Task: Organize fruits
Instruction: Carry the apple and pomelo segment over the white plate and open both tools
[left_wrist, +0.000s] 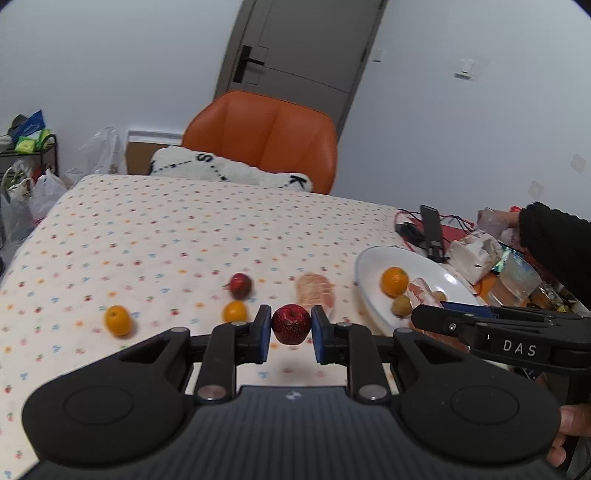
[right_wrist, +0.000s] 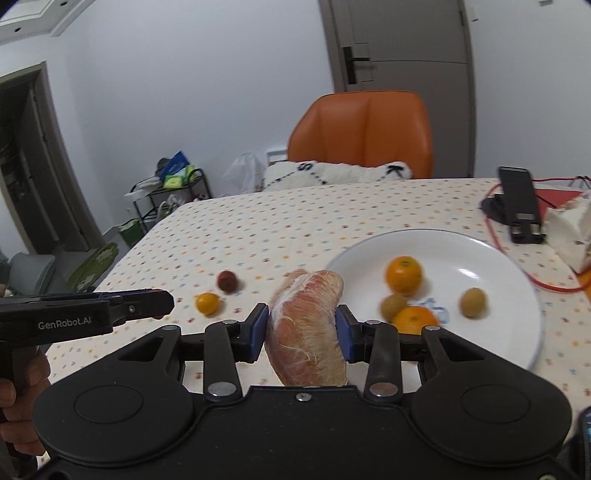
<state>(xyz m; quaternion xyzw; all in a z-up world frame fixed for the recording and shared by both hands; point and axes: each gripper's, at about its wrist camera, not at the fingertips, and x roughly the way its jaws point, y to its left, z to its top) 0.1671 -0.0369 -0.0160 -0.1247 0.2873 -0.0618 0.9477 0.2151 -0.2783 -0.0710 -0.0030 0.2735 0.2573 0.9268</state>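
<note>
My left gripper (left_wrist: 291, 330) is shut on a red apple (left_wrist: 291, 321), held just above the dotted tablecloth. My right gripper (right_wrist: 302, 332) is shut on a peeled pomelo segment (right_wrist: 306, 317), left of the white plate (right_wrist: 491, 254). On the plate lie two oranges (right_wrist: 403, 275) (right_wrist: 415, 319) and two small brown-green fruits (right_wrist: 472, 302) (right_wrist: 393, 305). Loose on the cloth are an orange (left_wrist: 118, 319), a smaller orange (left_wrist: 235, 311), a dark red fruit (left_wrist: 240, 285) and another pomelo segment (left_wrist: 316, 291). The right gripper's fingers (left_wrist: 436, 315) reach over the plate's near rim.
An orange chair (left_wrist: 266, 136) with a white cushion (left_wrist: 229, 168) stands at the table's far side. A black phone stand (right_wrist: 517, 203), red cables and a white packet (right_wrist: 569, 229) crowd the table right of the plate. A person's sleeve (left_wrist: 554, 243) shows at the far right.
</note>
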